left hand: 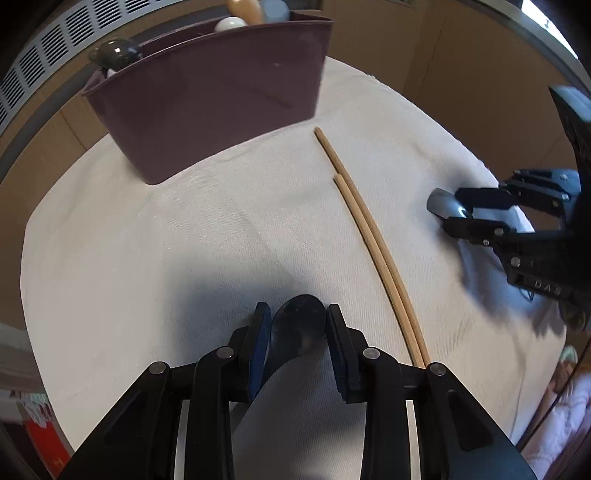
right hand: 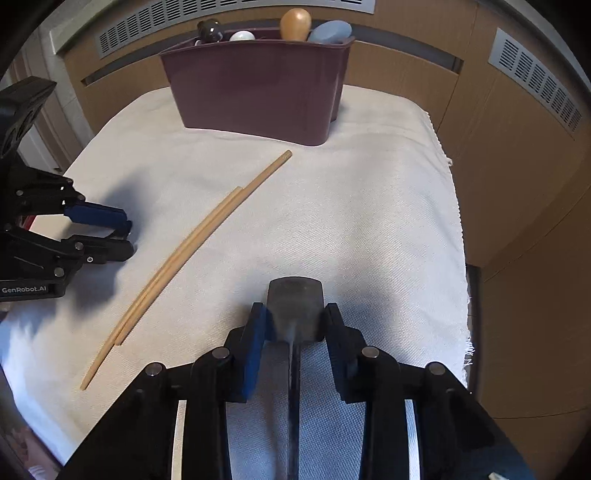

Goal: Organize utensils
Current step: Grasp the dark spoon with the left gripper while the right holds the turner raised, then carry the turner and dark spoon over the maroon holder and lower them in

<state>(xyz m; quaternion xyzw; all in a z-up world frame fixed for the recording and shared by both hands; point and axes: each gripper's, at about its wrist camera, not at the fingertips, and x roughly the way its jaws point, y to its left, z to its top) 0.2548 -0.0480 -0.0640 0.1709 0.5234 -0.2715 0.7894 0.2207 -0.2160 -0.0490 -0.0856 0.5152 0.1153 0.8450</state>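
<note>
My left gripper (left hand: 298, 308) is shut on the bowl of a dark spoon (left hand: 300, 330), just over the white cloth. My right gripper (right hand: 294, 307) is shut on the flat square head of a grey utensil (right hand: 295, 293), whose thin handle runs back under the camera. Each gripper shows in the other's view: the right gripper (left hand: 452, 206) with its grey utensil (left hand: 439, 203), and the left gripper (right hand: 128, 234), whose load is hidden there. A pair of wooden chopsticks (left hand: 369, 240) (right hand: 192, 254) lies on the cloth between them. The maroon caddy (left hand: 207, 110) (right hand: 258, 85) stands beyond.
Several rounded utensil ends stick out of the caddy, among them a wooden one (right hand: 294, 24) and a blue one (right hand: 328, 32). The white cloth (right hand: 369, 221) ends in a frayed edge at the right. Wooden panels with vent grilles (right hand: 535, 77) stand behind.
</note>
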